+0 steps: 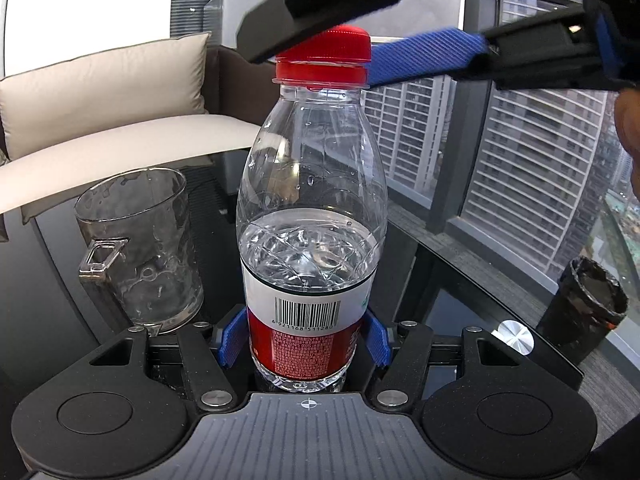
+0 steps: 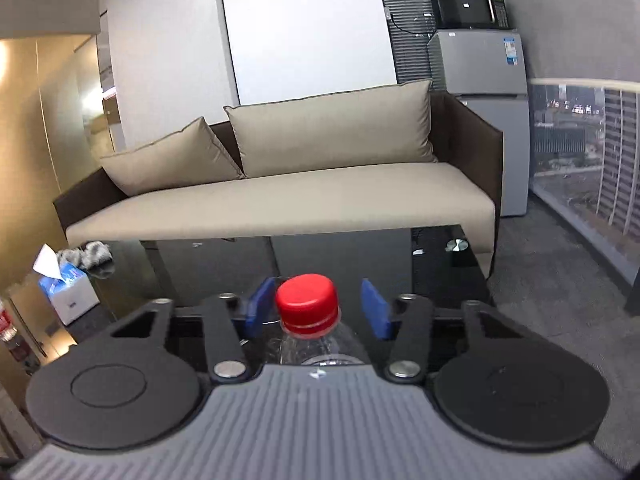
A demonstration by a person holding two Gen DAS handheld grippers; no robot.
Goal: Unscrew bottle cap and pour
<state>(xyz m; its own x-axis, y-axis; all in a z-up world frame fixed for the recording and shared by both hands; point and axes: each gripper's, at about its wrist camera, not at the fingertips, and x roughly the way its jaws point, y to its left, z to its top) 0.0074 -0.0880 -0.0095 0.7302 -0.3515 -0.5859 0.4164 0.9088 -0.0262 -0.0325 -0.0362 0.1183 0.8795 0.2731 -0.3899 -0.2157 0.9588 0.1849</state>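
Observation:
A clear plastic water bottle (image 1: 312, 208), about half full, with a red and white label, stands upright on the dark glass table (image 1: 472, 280). My left gripper (image 1: 304, 338) is shut on the bottle's lower body, blue pads against both sides. Its red cap (image 1: 326, 56) is on. My right gripper (image 2: 316, 310) straddles the cap (image 2: 307, 304) from above, jaws open, with a gap between each blue pad and the cap. The right gripper's blue pad (image 1: 428, 58) shows beside the cap in the left wrist view. A clear glass mug (image 1: 140, 252) stands left of the bottle.
A black cylindrical container (image 1: 580, 304) and a round metal disc (image 1: 516, 338) sit on the table at right. A beige sofa (image 2: 280, 184) stands behind the table. A tissue box (image 2: 66, 292) is at the left. Large windows are on the right.

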